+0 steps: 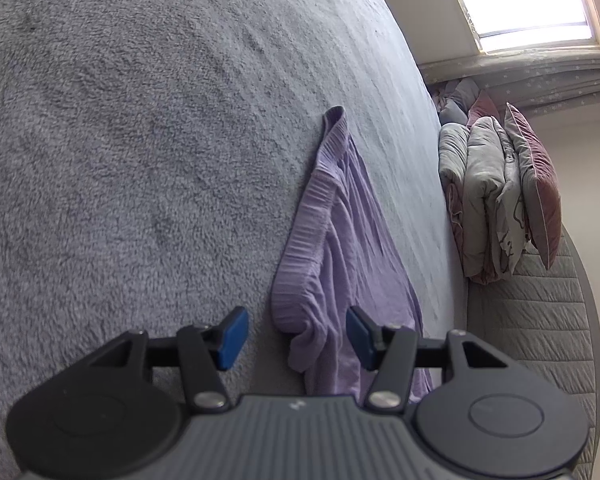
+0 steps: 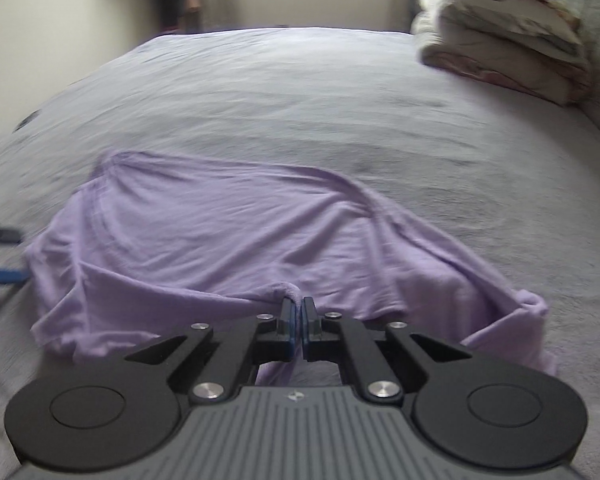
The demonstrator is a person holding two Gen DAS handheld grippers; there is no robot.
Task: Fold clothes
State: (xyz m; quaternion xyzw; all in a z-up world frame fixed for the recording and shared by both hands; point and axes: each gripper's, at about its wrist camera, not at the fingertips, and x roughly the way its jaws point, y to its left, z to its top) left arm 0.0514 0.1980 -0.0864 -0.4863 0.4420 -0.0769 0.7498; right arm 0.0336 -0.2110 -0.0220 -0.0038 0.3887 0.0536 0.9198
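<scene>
Nearest the right wrist camera, the right tool [image 2: 298, 322] has its two blue-padded fingers pressed together on a pinched ridge of lilac fabric, so it is clenched on the near edge of the lilac garment [image 2: 228, 240]. A strip of that cloth hangs down between the black finger arms, below the pads. Beyond the fingertips the garment spreads loosely across the grey fleece bed cover [image 2: 300, 112], wrinkled, with one fold trailing off to the right and turning back toward the camera. At the left edge of this view a blue pad and dark parts of the other tool show, blurred, just beside the garment.

From the left wrist camera, the left tool [image 1: 296, 338] stands released, its blue pads [image 1: 232, 338] well apart. The bunched end of the garment's ribbed band [image 1: 304, 236] lies between them, lower than the pads; neither pad visibly presses on it. The band runs away from the tool along the bed cover, with smoother lilac cloth beside it on the right.

Farther off, near the quilted headboard [image 1: 540, 320], a stack of folded bedding [image 1: 484, 192] sits on the bed with a pink-backed pillow [image 1: 536, 188] against it. Past that is a star-patterned curtain [image 1: 540, 80] under a bright window [image 1: 520, 0].
</scene>
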